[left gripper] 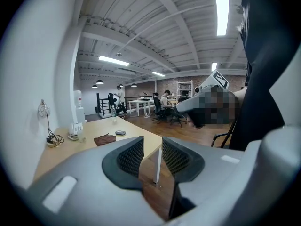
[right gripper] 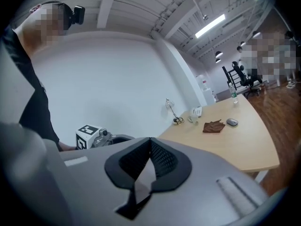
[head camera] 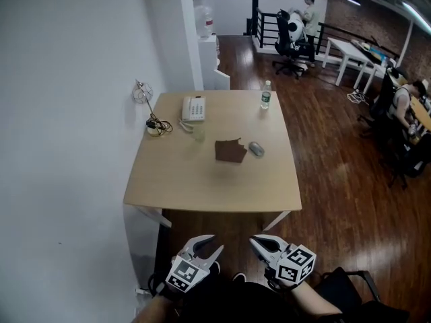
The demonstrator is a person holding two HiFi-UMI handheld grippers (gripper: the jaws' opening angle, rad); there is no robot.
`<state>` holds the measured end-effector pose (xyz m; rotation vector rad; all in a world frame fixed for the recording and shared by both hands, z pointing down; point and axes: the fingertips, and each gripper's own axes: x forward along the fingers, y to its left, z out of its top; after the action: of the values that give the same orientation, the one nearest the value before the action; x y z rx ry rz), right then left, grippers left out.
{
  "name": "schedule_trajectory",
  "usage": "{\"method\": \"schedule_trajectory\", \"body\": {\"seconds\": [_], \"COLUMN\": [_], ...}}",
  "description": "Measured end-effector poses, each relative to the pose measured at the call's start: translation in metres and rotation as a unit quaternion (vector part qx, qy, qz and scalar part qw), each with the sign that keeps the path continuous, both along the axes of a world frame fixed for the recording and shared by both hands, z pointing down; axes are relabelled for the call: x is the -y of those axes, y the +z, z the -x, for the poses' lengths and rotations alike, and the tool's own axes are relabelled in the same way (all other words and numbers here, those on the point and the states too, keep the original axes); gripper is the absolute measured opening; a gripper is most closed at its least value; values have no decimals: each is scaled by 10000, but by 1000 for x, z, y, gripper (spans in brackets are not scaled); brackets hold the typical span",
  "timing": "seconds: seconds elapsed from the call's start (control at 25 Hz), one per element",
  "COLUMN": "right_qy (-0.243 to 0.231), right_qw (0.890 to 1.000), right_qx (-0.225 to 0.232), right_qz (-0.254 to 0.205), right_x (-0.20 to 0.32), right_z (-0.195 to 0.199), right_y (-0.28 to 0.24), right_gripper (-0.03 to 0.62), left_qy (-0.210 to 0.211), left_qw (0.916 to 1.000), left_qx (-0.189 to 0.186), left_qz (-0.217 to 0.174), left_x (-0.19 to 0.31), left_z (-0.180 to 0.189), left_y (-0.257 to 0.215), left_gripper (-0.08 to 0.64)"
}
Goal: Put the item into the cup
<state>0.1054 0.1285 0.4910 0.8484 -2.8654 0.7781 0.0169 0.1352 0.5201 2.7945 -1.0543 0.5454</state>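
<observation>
A clear cup (head camera: 198, 132) stands on the wooden table (head camera: 202, 187), just in front of a white desk phone (head camera: 194, 108). Near the table's middle lie a crumpled brown piece (head camera: 230, 151) and, to its right, a small grey oval object (head camera: 256, 149). Both grippers hang low by the person's body, short of the table's near edge. The left gripper (head camera: 212, 243) (left gripper: 152, 147) is open, with only floor and a table leg seen through the gap. On the right gripper (head camera: 256, 242) (right gripper: 150, 141) the tips meet, and it holds nothing.
A water bottle (head camera: 265, 95) stands at the table's far right. A tangle of cable (head camera: 157, 126) lies at the far left by the white wall. A black chair (head camera: 350, 288) is at the person's right. Desks, chairs and people fill the room beyond.
</observation>
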Motion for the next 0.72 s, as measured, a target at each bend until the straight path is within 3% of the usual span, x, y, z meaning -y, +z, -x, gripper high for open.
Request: {"method": "schedule_trajectory", "body": {"seconds": [0.28,0.52,0.72], "right_qy": [-160,-53,-48], "right_qw": [9989,9990,9978], "right_qx": [-242,-214,-388], "right_qz": [-363,-377,-541], "right_x": [-22,-26,-30], "right_z": [21,41,54], "right_y": [-7,-18,-26], "right_gripper": [8,8,8], "left_qy": [3,20,-21], "left_qw": [10000,9999,9999], "left_qx": [14,40,-60], "left_qz": [51,100,-78], "left_x": [-30,-39,-30], "left_z": [11,35,57], "left_y": [1,4,-7], "left_gripper": [115,115,115]}}
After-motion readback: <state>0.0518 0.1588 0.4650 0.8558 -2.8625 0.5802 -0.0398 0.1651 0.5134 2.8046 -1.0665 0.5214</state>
